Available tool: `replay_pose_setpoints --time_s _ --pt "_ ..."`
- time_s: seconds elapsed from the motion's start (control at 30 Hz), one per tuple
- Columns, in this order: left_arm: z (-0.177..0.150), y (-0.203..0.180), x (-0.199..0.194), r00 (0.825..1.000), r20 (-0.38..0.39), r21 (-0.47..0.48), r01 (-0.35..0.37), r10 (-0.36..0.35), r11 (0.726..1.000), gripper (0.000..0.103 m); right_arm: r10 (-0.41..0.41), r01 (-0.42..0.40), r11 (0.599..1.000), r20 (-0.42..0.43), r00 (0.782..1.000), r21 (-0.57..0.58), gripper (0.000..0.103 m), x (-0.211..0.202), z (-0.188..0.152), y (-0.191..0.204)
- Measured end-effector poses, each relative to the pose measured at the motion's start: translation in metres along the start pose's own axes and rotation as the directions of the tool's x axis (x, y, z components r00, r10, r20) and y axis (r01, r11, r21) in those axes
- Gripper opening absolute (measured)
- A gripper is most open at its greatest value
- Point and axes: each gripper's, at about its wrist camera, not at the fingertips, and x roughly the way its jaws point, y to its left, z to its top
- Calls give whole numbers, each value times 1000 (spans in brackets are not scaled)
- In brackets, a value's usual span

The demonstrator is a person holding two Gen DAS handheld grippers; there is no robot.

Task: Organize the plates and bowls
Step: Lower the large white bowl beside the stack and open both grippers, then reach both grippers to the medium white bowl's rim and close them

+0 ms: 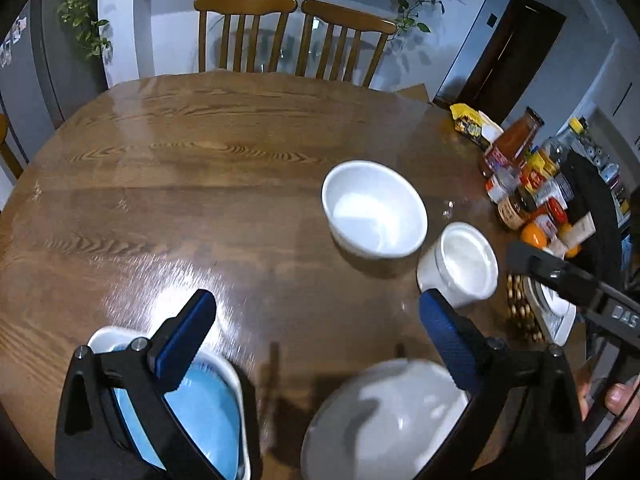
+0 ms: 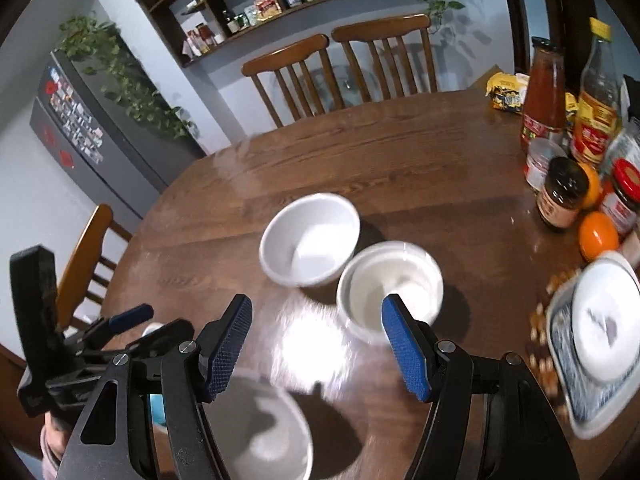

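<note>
On the round wooden table (image 1: 180, 168) stand a white bowl (image 1: 374, 209) and a smaller white cup-like bowl (image 1: 460, 266) beside it; both show in the right wrist view, the bowl (image 2: 310, 238) and the small bowl (image 2: 390, 286). A larger white bowl (image 1: 384, 420) sits at the near edge, also in the right wrist view (image 2: 260, 428). A blue plate in a white dish (image 1: 208, 412) lies under my left gripper's left finger. My left gripper (image 1: 318, 332) is open and empty above the table. My right gripper (image 2: 316, 344) is open and empty, its right finger in front of the small bowl.
Jars, sauce bottles and oranges (image 2: 572, 152) crowd the table's right side. A patterned tray with a white dish (image 2: 600, 340) and scattered nuts lies at the right edge. Two wooden chairs (image 1: 288, 36) stand behind the table. The other gripper shows at the far right (image 1: 572, 280).
</note>
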Motion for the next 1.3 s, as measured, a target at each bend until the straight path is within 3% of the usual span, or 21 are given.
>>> replay_pose_setpoints --time_s 0.13,0.3,0.6,0.77,0.97,1.07,1.13,1.2,1.3 --pt "14 -1 22 999 -37 -25 -6 5 1000 95 5 -5 1000 -47 999 14 68 31 15 -9" --pt "29 -6 44 998 -42 -15 -53 53 998 89 77 -74 995 -48 996 73 68 58 27 -19" --pt "41 -8 78 994 -89 -5 -60 59 998 74 -36 40 999 -113 993 27 68 92 40 -22" --pt "43 -10 91 992 -117 1 -58 57 998 55 -41 42 999 -152 987 6 51 108 42 -21" --pt "42 -6 101 989 -138 4 -59 59 998 35 -38 39 999 -164 986 1 38 114 41 -22" --pt "43 -7 104 988 -142 2 -52 52 999 33 -43 43 999 -166 985 -4 31 116 43 -22" --pt "44 -7 105 989 -140 1 -48 48 999 28 -58 56 998 -170 984 -15 25 118 43 -22" --pt "45 -7 106 989 -141 0 -40 40 999 16 -75 72 997 -172 982 -28 14 120 44 -20" --pt "44 -11 107 989 -138 8 -43 44 999 13 -81 75 996 -168 982 -42 7 121 44 -17"
